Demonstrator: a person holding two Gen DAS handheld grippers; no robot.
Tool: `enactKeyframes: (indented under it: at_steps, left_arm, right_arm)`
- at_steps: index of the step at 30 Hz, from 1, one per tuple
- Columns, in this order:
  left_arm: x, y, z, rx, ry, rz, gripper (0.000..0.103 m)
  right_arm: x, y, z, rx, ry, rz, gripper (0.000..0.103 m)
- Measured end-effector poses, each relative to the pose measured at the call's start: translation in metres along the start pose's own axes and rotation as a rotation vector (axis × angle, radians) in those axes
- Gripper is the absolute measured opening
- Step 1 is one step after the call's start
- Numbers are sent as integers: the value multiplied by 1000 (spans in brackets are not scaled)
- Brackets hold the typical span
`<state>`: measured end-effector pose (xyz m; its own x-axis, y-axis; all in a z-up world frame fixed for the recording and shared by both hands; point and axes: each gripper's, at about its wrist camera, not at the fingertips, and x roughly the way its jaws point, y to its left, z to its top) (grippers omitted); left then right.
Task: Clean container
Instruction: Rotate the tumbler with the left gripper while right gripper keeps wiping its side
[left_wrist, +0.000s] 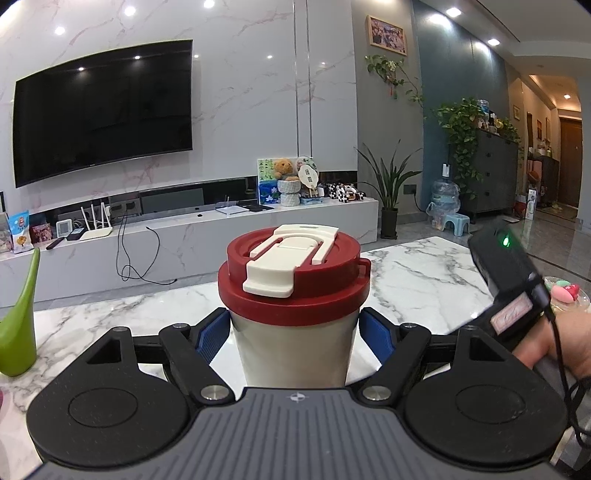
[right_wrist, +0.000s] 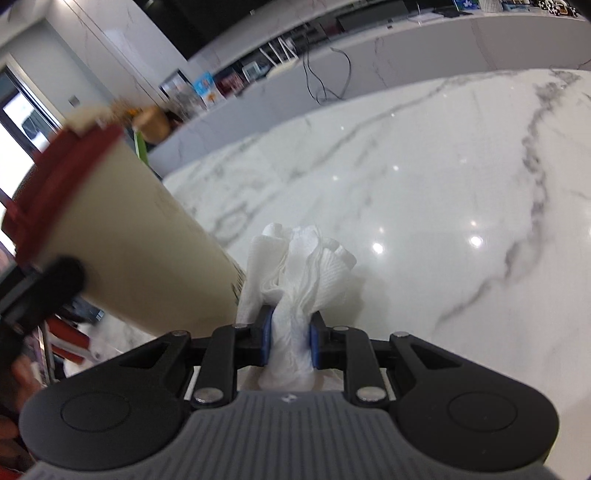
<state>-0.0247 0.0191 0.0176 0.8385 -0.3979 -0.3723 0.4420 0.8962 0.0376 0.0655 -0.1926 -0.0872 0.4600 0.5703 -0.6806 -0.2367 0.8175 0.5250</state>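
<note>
**Cup held steady while a paper towel comes in to wipe its side**

The left hand-held gripper (left_wrist: 295, 338) clamps a cream-coloured cup (left_wrist: 295, 347) by its body, one blue pad (left_wrist: 210, 338) on each side just below the lid. The cup is held above a white marble worktop (left_wrist: 413, 273); whether its base touches the surface is hidden. A dark red lid (left_wrist: 293, 280) is fitted on top, and a cream flip tab (left_wrist: 284, 264) lies flat across it, so nothing of the cup's contents can be seen.

The right hand-held gripper (right_wrist: 288, 341) pinches a crumpled white paper towel (right_wrist: 299, 273), which fans out beyond the pads. In the right wrist view the towel's edge sits against the lower part of the cup's wall, near some printed lettering.

The step in hand looks like wiping the outside of the cup. To do it well, the left grip should stay firm so the cup does not twist or slip, and the towel should press flat against the wall and sweep along it, not dab. Keeping the lid shut guards against spills if the cup tips.

A green plastic item (left_wrist: 20, 325) stands at the left edge of the worktop.
</note>
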Motion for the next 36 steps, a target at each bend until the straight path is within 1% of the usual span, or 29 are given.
enactKeyframes:
  at_steps: [2, 7, 10, 14, 17, 20, 25, 29, 32, 36]
  left_arm:
    - [0, -2, 1, -1, -1, 9, 76]
    - [-2, -5, 0, -36, -10, 49, 78]
    - [-1, -12, -1, -62, -21, 102, 79]
    - [3, -27, -5, -94, -12, 180, 79]
    - [3, -36, -5, -95, -16, 224, 79]
    - [2, -37, -5, -98, -19, 238, 77]
    - [4, -32, -4, -83, -22, 208, 76]
    - [3, -23, -4, -59, -10, 151, 75]
    - [2, -12, -3, -39, 1, 92, 75]
    - [3, -3, -2, -21, 13, 33, 75]
  right_arm:
    - [6, -1, -1, 0, 19, -12, 23]
    - [7, -1, -1, -4, 25, -14, 23]
    - [8, 0, 1, -5, 26, -15, 23]
    - [6, 1, 3, -4, 27, -15, 23]
    - [5, 1, 4, -2, 28, -15, 23]
    - [5, 2, 5, -1, 28, -15, 23]
    - [10, 6, 4, 0, 25, -20, 23]
    - [5, 6, 5, -8, 18, -15, 22]
    - [-1, 5, 9, -5, -8, 6, 23]
    - [-18, 4, 18, 0, -79, 41, 23]
